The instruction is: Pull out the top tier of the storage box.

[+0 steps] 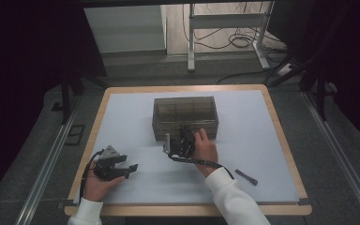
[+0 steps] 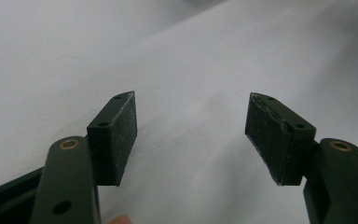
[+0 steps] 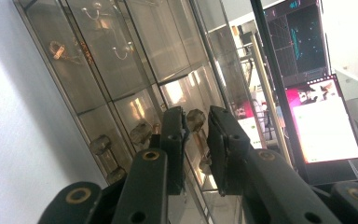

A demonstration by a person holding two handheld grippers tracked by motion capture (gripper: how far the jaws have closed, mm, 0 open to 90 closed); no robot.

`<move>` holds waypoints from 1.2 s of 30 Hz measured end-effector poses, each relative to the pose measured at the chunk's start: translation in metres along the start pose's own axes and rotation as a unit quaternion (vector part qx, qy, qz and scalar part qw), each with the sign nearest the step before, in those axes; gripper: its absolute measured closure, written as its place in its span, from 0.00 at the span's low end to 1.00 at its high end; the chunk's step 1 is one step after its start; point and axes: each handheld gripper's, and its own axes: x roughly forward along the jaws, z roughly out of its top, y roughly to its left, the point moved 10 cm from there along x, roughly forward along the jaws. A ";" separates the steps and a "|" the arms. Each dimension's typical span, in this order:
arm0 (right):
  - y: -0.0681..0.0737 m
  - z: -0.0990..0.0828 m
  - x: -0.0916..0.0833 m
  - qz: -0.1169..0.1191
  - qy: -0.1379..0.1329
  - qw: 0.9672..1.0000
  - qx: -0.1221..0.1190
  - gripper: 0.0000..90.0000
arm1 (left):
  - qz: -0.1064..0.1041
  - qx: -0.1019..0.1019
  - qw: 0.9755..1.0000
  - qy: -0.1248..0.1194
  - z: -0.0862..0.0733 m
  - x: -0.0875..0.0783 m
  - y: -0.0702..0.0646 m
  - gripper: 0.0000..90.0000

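Smoked clear plastic forms the compartment box point(image 1: 185, 117), which stands near the middle of the table, on the grey mat point(image 1: 136, 122), slightly toward the far side. Its thin walls and inner dividers are rigid but likely brittle and light, so the box may slide on the mat if pushed from one side. The walls are glossy and probably slippery; a grip is best taken across an upper wall edge or a protruding part, not on a flat face. In the right gripper view, small metal pieces, hooks and knob-shaped parts, lie in separate cells. The right gripper point(image 1: 182, 140) sits against the near wall of the box, and its jaws point(image 3: 196, 140) have closed to a narrow gap around a small knob-like part; whether the pads press on it cannot be told. The left gripper point(image 1: 114, 165) rests near the left front of the table, well apart from the box, jaws spread wide and empty. A dark pen-like tool point(image 1: 246, 176) lies near the right front.
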 end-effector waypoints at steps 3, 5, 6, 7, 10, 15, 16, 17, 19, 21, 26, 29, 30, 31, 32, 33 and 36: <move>0.000 0.000 0.000 -0.001 0.000 1.000 -0.002 0.86 | 0.000 0.000 1.000 0.000 0.000 0.000 0.000 0.38; 0.000 0.001 0.000 -0.003 0.000 1.000 0.000 0.86 | 0.000 0.000 1.000 0.000 0.000 0.000 0.000 0.38; 0.000 0.001 0.000 -0.004 0.000 1.000 -0.002 0.86 | 0.000 0.000 1.000 0.000 0.000 0.000 0.000 0.38; 0.000 0.001 0.000 -0.004 0.000 1.000 -0.002 0.86 | 0.000 0.000 1.000 0.000 0.000 0.000 0.000 0.38; 0.001 0.001 0.001 -0.009 0.001 1.000 -0.005 0.86 | 0.000 0.000 1.000 0.001 0.000 0.000 0.000 0.38; 0.001 0.001 0.000 -0.009 0.002 1.000 -0.009 0.86 | 0.000 0.000 1.000 0.000 0.000 0.000 0.000 0.38; 0.001 0.001 0.001 -0.009 0.002 1.000 -0.009 0.86 | 0.000 0.000 1.000 0.000 0.000 0.000 0.000 0.38; 0.001 0.001 0.000 -0.010 0.002 1.000 -0.009 0.86 | 0.000 0.000 1.000 0.000 0.000 0.000 0.000 0.38; 0.001 0.001 0.001 -0.012 0.002 1.000 -0.011 0.86 | 0.000 0.000 1.000 0.000 0.000 0.000 0.000 0.38; 0.001 0.001 0.001 -0.012 0.002 1.000 -0.011 0.86 | 0.000 0.000 1.000 0.001 0.000 0.000 0.000 0.38; 0.001 -0.001 0.000 -0.013 0.005 1.000 -0.012 0.85 | 0.000 -0.001 1.000 0.000 0.000 0.000 0.000 0.38; 0.001 -0.002 0.000 -0.018 0.008 1.000 -0.015 0.84 | 0.000 0.000 1.000 0.000 0.000 0.000 0.000 0.38; 0.001 -0.003 0.000 -0.016 0.007 1.000 -0.015 0.84 | 0.000 0.000 1.000 0.001 0.000 0.000 0.000 0.38; 0.001 -0.003 0.000 -0.016 0.007 1.000 -0.015 0.84 | 0.000 0.000 1.000 0.001 0.000 0.000 0.000 0.38; 0.001 -0.003 0.000 -0.016 0.007 1.000 -0.014 0.84 | 0.000 0.000 1.000 0.001 0.000 0.000 0.000 0.38; 0.001 -0.003 0.000 -0.016 0.007 1.000 -0.015 0.85 | 0.000 0.000 1.000 0.001 0.000 0.000 0.000 0.38; 0.001 -0.003 0.000 -0.021 0.011 0.999 -0.024 0.85 | 0.000 0.000 1.000 0.001 0.000 0.000 0.000 0.38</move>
